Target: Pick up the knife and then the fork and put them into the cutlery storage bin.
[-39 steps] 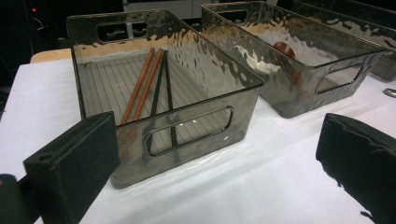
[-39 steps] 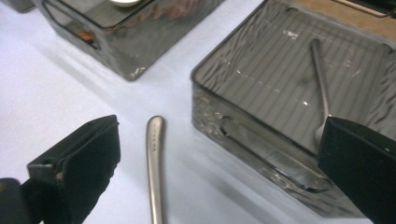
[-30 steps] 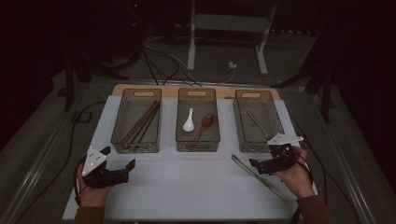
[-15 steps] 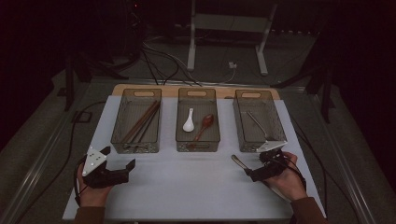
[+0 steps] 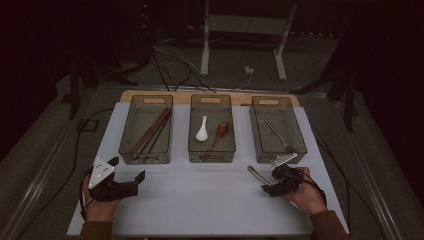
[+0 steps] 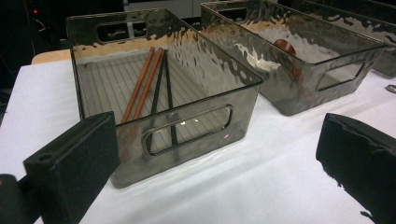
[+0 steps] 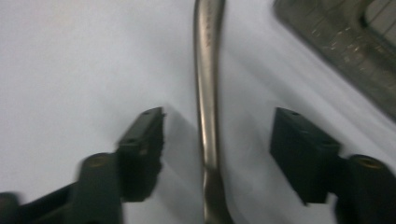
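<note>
Metal utensil handle (image 7: 208, 107), slim and silver, flat on white table cover (image 5: 210, 200), just in front of right-hand clear smoked plastic bin (image 5: 295, 142). Long axis diagonal in high view: free end (image 5: 253, 171) toward table's middle and far side, other end under right gripper (image 5: 270, 189). In right gripper view, running straight up between the two black jaws, roughly centred, gap on each side, neither pad touching. Right jaws just been closing, part-way in, handle between them but not yet clamped. Right gripper low over cover, held by right hand (image 5: 305, 192) at near right edge.

Left gripper (image 5: 137, 181) resting near left front of cover in left hand (image 5: 100, 202), jaws spread wide, nothing between them. Straight ahead in left gripper view, left-hand clear smoked plastic bin (image 6: 243, 100) with two brown wooden chopsticks (image 6: 142, 84) and two black chopsticks (image 6: 163, 86) lying lengthwise on ribbed floor. Middle bin (image 5: 212, 150) holding white ceramic soup spoon (image 5: 202, 130) and brown wooden spoon (image 5: 220, 134), bowls toward far side. Thin metal utensil (image 5: 276, 131) lying lengthwise in right-hand bin.
</note>
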A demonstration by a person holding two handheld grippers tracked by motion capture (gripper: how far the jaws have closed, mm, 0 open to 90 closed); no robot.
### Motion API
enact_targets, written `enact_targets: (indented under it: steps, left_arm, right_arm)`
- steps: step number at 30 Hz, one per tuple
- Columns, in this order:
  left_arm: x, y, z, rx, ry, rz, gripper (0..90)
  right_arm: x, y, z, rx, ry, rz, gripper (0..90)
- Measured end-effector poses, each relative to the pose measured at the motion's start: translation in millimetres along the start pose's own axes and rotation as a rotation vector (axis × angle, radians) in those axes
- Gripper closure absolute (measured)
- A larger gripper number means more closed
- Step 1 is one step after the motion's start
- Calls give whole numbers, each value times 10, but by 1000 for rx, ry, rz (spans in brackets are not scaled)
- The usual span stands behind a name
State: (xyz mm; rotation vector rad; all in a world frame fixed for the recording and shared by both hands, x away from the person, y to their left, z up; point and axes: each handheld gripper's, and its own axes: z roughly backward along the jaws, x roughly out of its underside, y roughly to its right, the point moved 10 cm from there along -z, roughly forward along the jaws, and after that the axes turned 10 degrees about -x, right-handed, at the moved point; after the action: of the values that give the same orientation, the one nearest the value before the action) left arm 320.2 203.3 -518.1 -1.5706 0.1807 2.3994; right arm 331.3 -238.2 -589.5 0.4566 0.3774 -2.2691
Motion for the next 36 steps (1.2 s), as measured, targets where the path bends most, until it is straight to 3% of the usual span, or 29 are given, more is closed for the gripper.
enact_targets:
  steps: [10,23,28,36]
  left_arm:
    - [1,11,-3,2,-1,0,5]
    - [6,-6,5,2,-1,5,5]
    - [1,6,7,1,1,7,5]
    - [16,12,-8,3,-6,5,5]
  right_arm:
    - [92,-52,22,-46,-48,10,658]
    - [103,-54,24,-51,-107,2,708]
    - [99,-70,15,-17,-120,3,729]
    - [96,-74,13,-11,-104,-8,803]
